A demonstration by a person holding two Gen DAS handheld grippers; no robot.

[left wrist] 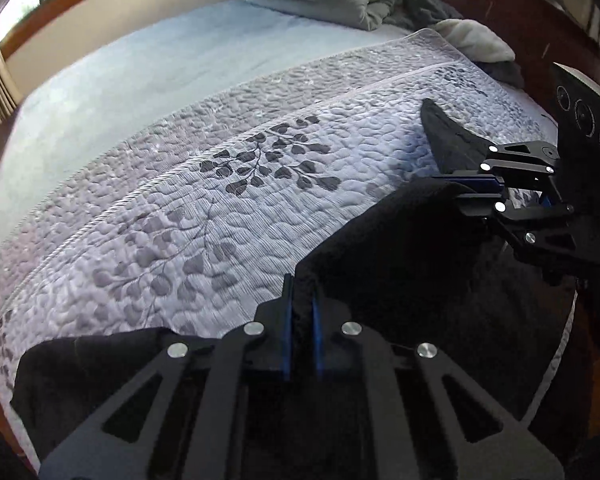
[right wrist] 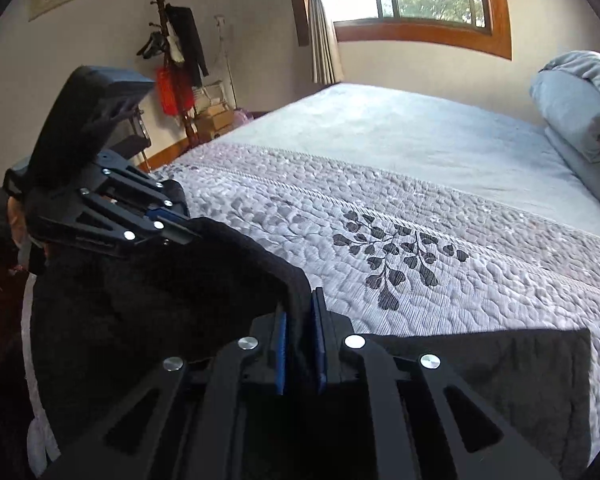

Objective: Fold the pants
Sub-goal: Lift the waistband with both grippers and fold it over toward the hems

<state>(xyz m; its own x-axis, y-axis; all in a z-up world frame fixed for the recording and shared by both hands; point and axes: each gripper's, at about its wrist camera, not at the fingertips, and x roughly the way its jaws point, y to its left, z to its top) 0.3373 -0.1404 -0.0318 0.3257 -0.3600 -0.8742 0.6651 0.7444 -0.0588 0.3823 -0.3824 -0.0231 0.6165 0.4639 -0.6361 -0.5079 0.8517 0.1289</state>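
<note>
**Both jaws closed on the pants edge, ready to carry the fold**

The jaws of our left gripper (left wrist: 301, 312) stand narrow and pinch a fold of the black pants (left wrist: 400, 264) between the blue pads (left wrist: 287, 328). The jaws of our right gripper (right wrist: 301, 328) do the same further along this edge, also narrow, with black cloth filling the gap. Each camera sees the other gripper closed on the cloth as well.

On the left side, one part of the pants lies flat on the quilt (left wrist: 188, 184) near the bed edge. In the middle, the cloth between our two grippers is lifted and hangs in a soft curve, not stretched. On the right side, another part lies flat on the quilt, and it looks smooth. The sheet (left wrist: 132, 68) and the pillow (right wrist: 568, 104) are well apart from our work.

We judge that we are in the middle of a fold: the held edge must travel over the flat part and come down on it. To do this well, we should first move the grippers a little apart, so the sagging edge becomes straight. Then we should keep both at the same height and carry them together, because one gripper going faster gives a crooked fold. We lower until the edge meets the flat cloth and only then open the jaws. A risk is that the lower layer drags and wrinkles.
</note>
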